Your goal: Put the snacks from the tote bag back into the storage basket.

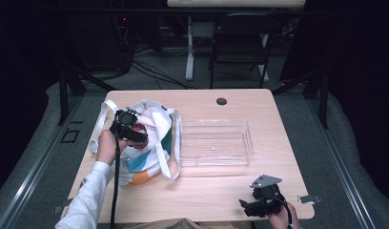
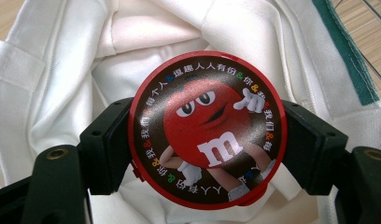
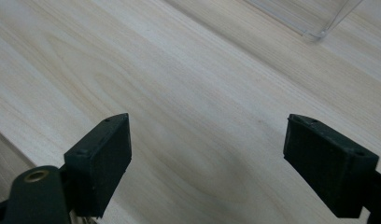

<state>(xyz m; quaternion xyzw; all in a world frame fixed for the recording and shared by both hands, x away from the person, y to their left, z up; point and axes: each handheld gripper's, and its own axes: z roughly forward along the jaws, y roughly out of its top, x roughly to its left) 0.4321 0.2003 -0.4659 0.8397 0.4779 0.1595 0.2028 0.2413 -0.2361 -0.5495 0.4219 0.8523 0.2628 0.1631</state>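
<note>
Two tools are showing on a pale wood counter (image 1: 278,138). Left tool (image 1: 135,133) is sitting over the mouth of a white cloth bag (image 1: 157,119) w/ teal and orange patches, held by the person's left hand (image 1: 107,145); white sleeve (image 1: 87,200) is coming in from bottom left. In the left gripper view, the left tool (image 2: 205,140) is pinching a round red-rimmed tin (image 2: 206,128) edge to edge, one black jaw pressing on each side. Tin lid is facing the camera: dark face, red candy character w/ white gloves and a white "m", ring of small characters around the edge. White bag lining (image 2: 86,70) is lying right behind the tin, teal strip (image 2: 352,56) at upper right; can't tell if the tin is touching the cloth.

Right tool (image 1: 252,202) is resting near the counter's front edge at the right, grey three-cornered plate on top, right hand (image 1: 278,219) gripping it. In the right gripper view its jaws are standing spread wide w/ nothing between, bare wood grain (image 3: 202,93) beneath.

Clear plastic tray (image 1: 216,143) is sitting mid-counter, just beside the bag on its right, well apart from the right tool; its corner (image 3: 314,23) is peeking in at the top of the right gripper view. Bag straps (image 1: 176,143) are trailing toward the tray. Small dark round cap (image 1: 221,101) is set into the counter near the far edge. Dark folding chair (image 1: 240,43) is standing beyond on the floor.
</note>
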